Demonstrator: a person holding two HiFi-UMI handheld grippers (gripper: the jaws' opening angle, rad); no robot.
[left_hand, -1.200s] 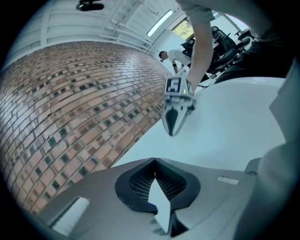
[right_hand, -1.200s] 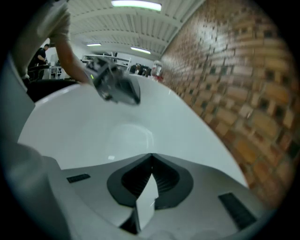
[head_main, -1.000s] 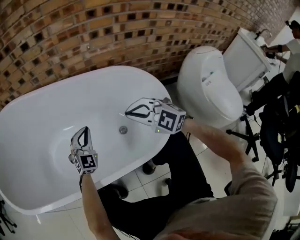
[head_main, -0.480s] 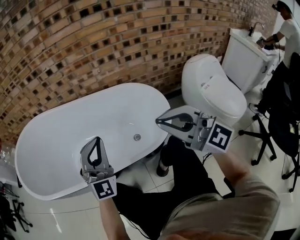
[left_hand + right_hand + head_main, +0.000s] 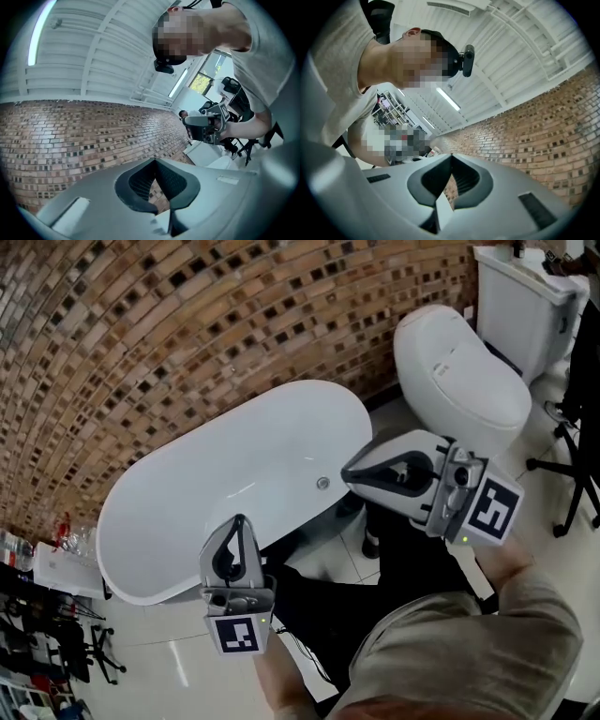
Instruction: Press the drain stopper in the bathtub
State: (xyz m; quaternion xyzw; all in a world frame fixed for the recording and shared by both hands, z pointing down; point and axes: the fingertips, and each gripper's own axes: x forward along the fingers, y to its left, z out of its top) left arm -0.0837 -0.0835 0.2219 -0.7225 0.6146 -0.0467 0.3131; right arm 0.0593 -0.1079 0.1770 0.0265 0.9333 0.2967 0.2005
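- Drain stopper (image 5: 322, 483) sits in the bathtub (image 5: 187, 493) floor, near one end; whether it is pressed down cannot be told.
- Right gripper (image 5: 349, 472): at the bathtub's rim, clear of the stopper, jaws closed on nothing.
- Left gripper (image 5: 238, 521): at the bathtub's near rim, jaws closed, empty.
- Judgement: nothing touches the stopper, so the press is either finished or pending.

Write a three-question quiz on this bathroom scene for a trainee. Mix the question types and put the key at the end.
1. True or false: the left tongs are gripping the drain stopper.
2. Which of these stands beside the bathtub? A) a toilet B) a ladder C) a fridge
3. Fill in: the wall behind the bathtub is made of ____.

Key: 1 false, as the left tongs are shut on nothing and held up off the stopper; 2 A; 3 brick.
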